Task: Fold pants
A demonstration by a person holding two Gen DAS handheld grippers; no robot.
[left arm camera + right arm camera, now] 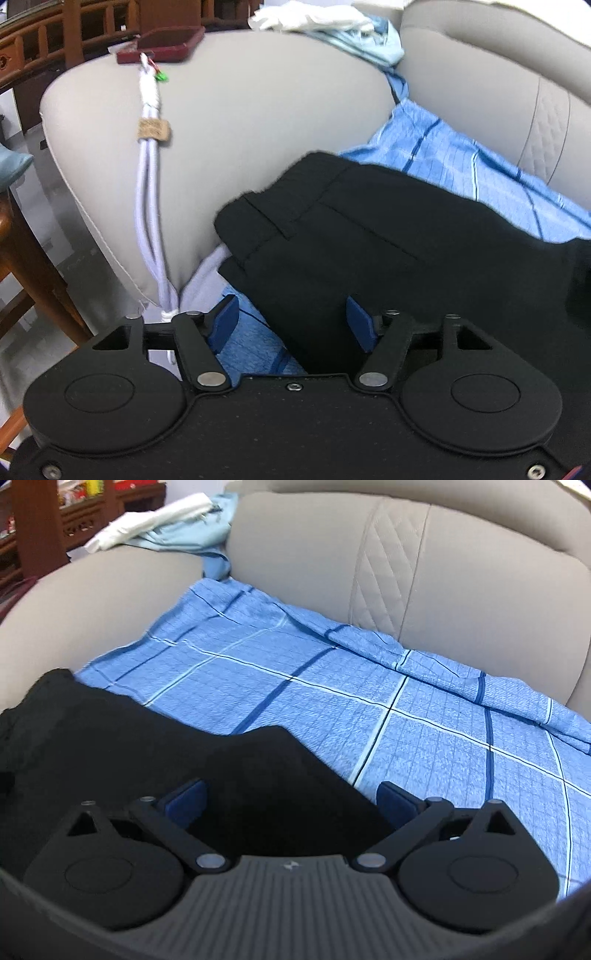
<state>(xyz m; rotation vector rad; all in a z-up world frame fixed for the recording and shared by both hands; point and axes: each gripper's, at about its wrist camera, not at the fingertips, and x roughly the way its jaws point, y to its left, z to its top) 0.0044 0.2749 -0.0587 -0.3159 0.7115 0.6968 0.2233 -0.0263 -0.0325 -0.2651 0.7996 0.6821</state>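
Observation:
Black pants (369, 240) lie folded in a thick stack on a blue checked sheet (461, 162) spread over a grey sofa seat, waistband end toward the armrest. My left gripper (293, 321) hangs over the stack's near edge, jaws open, and neither blue pad presses the cloth. In the right wrist view the pants (110, 746) fill the lower left, lying on the sheet (295, 657). My right gripper (291, 799) stands wide open above the black cloth, its right fingertip past the cloth's edge over the sheet.
A grey armrest (240, 110) rises left of the pants, with a lavender cord (147, 206) draped over it and a dark red case (162, 46) on top. White and pale blue clothes (166, 520) sit behind. The quilted backrest (406, 572) bounds the far side. Wooden furniture (22, 258) stands at the left.

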